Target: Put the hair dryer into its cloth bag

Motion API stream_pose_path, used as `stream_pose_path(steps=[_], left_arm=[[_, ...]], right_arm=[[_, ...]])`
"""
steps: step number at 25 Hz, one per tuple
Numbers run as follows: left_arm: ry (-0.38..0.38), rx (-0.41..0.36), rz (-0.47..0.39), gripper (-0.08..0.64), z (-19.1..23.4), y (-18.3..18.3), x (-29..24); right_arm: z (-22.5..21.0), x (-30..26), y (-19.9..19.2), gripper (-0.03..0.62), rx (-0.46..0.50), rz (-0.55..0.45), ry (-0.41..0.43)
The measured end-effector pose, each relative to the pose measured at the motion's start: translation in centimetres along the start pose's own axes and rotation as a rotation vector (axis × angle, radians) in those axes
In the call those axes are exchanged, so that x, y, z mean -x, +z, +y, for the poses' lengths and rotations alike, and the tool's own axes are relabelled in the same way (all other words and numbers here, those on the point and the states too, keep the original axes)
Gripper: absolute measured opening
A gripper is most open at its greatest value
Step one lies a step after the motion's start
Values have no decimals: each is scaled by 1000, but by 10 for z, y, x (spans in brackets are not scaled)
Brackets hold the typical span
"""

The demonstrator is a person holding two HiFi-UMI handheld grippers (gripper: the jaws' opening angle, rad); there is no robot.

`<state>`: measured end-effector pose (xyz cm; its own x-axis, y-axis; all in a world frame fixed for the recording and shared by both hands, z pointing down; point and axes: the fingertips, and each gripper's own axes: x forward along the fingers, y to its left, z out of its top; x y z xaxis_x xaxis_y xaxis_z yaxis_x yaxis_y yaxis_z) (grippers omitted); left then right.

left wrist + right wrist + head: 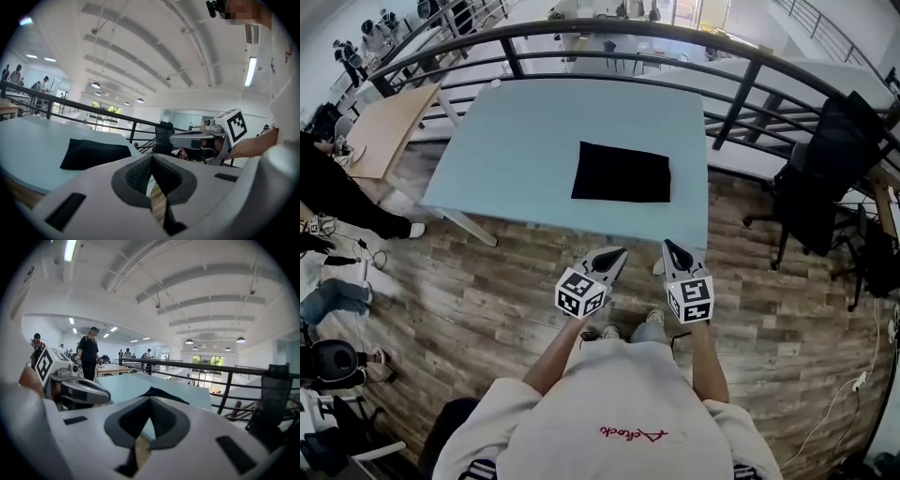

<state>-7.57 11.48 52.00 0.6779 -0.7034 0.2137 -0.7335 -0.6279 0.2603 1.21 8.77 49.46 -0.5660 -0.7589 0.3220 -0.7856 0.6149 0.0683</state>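
Both grippers are held side by side over the wood-plank floor (487, 281), just in front of the person's body. The left gripper (617, 253) has its jaws pressed together with nothing between them: in the left gripper view the dark pads meet at the tip and only floor shows through the slot below. The right gripper (672, 246), just to its right, is likewise closed and empty, with its pads touching. Each tilts slightly inward towards the other.

Just ahead of both tips is the near edge of the pale blue table (525, 141). The black cloth bag (622, 172) lies flat on it, ahead of the grippers and apart from both. It sits straight beyond the right gripper's tips in that gripper's view and off to the left of the left gripper's jaws in the other.

Past the table's far side runs a dark metal railing (741, 89). A black office chair (825, 159) stands ahead and to the right of the right gripper. A wooden desk (389, 127) stands ahead and well left of the left gripper, with people near it
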Motion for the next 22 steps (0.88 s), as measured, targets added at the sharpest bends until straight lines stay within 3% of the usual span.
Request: stream_pose_path(steps=[12,22], left_arm=[[45,-19,-27,6,-50,1,15],[56,-18,-26,6,-122,-14,12]], right_arm=[[3,55,-2,15,5,-39,19],[-4,120,-26,15,-11,-38,31]])
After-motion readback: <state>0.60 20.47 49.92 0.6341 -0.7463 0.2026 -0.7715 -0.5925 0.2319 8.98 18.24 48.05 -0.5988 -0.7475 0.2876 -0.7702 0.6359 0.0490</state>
